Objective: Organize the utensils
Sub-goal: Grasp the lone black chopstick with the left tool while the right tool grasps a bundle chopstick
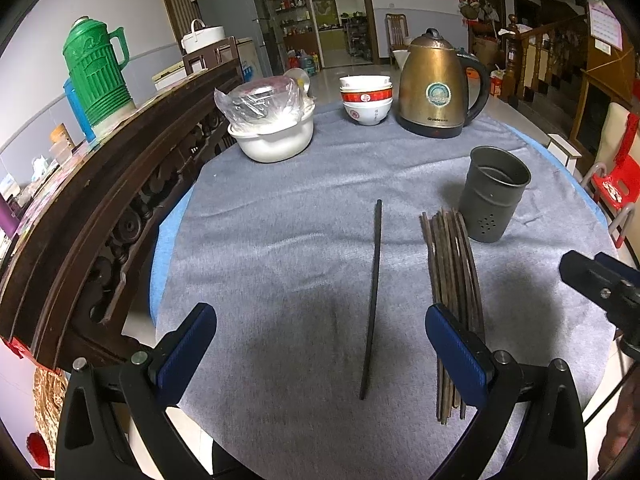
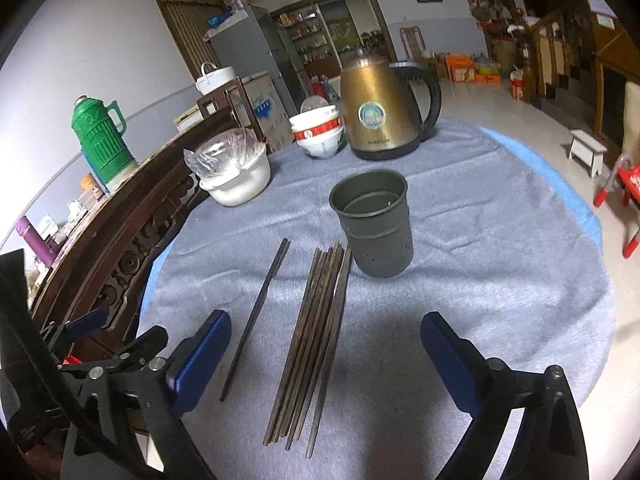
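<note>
A dark grey metal holder (image 1: 494, 196) (image 2: 374, 232) stands upright and empty on the grey cloth. Beside its near side lies a bundle of several brown chopsticks (image 1: 454, 264) (image 2: 316, 340). A black pair of chopsticks (image 1: 373, 300) (image 2: 256, 320) lies apart, left of the bundle. My left gripper (image 1: 320, 316) is open above the cloth, with the black pair between its fingers and untouched. My right gripper (image 2: 326, 320) is open over the near half of the brown bundle, its pads well clear of it. The bundle's near end is partly hidden behind the left gripper's right finger (image 1: 456, 344).
At the far side of the grey cloth (image 1: 280, 220) stand a brass-coloured kettle (image 1: 436, 88) (image 2: 380, 108), stacked bowls (image 1: 366, 100) (image 2: 320, 132) and a white pot (image 1: 272, 140) (image 2: 240, 184) covered with plastic. A carved dark wooden rail (image 1: 100, 200) borders the table's left side, with a green thermos (image 1: 96, 68) behind it.
</note>
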The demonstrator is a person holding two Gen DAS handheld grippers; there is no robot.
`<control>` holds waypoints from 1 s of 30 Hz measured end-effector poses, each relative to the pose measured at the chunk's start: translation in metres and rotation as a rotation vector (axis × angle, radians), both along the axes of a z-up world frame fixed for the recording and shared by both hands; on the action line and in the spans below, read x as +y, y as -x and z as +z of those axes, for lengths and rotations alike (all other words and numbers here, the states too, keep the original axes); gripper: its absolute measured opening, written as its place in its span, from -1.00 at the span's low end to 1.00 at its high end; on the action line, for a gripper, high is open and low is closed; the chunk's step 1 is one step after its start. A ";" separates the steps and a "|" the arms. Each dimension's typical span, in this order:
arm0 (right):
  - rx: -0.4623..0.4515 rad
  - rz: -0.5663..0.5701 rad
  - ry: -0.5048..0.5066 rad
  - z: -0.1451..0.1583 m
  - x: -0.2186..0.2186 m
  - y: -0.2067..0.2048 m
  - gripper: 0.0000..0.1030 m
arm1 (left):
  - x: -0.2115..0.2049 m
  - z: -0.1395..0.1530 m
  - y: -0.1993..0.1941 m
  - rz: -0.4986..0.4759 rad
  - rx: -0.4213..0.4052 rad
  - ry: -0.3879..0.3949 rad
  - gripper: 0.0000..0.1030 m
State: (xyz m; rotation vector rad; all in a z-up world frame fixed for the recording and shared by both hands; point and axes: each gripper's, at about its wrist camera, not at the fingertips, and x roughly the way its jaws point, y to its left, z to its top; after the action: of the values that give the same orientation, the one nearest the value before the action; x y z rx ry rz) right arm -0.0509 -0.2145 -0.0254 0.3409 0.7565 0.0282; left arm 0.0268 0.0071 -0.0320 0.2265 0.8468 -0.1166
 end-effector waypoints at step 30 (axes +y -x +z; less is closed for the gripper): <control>0.216 -0.006 -0.226 -0.108 -0.011 -0.097 -0.84 | -0.015 -0.111 -0.124 -0.156 0.434 0.280 -0.88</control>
State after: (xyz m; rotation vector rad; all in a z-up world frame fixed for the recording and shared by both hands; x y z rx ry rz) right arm 0.0460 -0.2256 -0.1332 0.5678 0.9691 0.0722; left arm 0.1513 -0.0083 -0.1427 0.0000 1.2302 -0.4393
